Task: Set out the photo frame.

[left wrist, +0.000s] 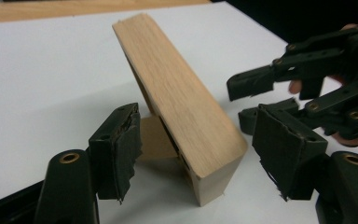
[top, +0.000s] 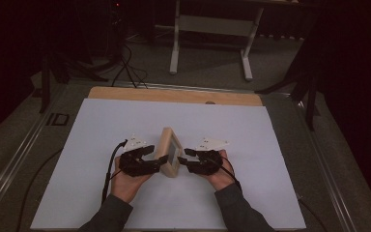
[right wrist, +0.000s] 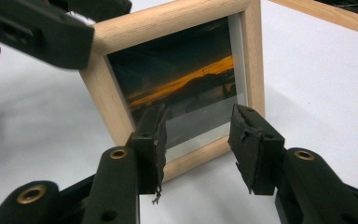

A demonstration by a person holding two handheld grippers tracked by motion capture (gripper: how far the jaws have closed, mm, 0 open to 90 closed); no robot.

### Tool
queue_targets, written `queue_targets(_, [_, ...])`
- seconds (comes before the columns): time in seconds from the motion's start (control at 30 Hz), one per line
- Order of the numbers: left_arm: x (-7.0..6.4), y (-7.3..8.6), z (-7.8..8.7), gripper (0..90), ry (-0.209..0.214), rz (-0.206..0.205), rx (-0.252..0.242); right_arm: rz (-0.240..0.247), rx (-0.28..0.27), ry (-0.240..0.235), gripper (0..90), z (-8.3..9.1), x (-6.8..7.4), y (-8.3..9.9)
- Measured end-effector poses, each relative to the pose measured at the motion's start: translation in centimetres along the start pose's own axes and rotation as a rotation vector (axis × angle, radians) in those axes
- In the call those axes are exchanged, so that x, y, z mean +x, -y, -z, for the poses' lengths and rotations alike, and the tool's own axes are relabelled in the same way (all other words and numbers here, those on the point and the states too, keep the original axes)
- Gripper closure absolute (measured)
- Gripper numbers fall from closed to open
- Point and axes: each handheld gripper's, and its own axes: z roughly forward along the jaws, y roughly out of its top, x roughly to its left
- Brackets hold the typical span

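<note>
Looking down from the high view, I see the frame point(top: 168, 152) standing tilted on the white sheet point(top: 101, 125), between my two grippers. My left gripper point(top: 150, 155) sits at the frame's back with its jaws wide, one on each side of the wooden edge, neither touching it. My right gripper point(top: 184, 158) faces the glass, jaws spread apart in front of the sunset photo point(right wrist: 182, 88), gripping nothing. A brown prop point(left wrist: 156, 137) shows behind the frame.
</note>
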Motion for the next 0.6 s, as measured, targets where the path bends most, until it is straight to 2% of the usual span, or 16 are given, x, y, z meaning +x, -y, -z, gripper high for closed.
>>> queue_targets(0.17, [0.1,0.3,-0.6,33.0,-0.009,0.004,0.023,-0.001,-0.003,0.007,54.5,0.1,-0.1,0.0])
queue_targets(0.37, [0.0,0.9,-1.7,35.0,-0.007,0.031,0.048,-0.005,-0.015,0.017,53.2,0.4,-0.2,-0.2])
queue_targets(0.6, [-0.2,1.2,-2.1,38.6,-0.007,0.033,0.048,-0.001,-0.025,0.021,52.3,0.7,-0.2,-0.4])
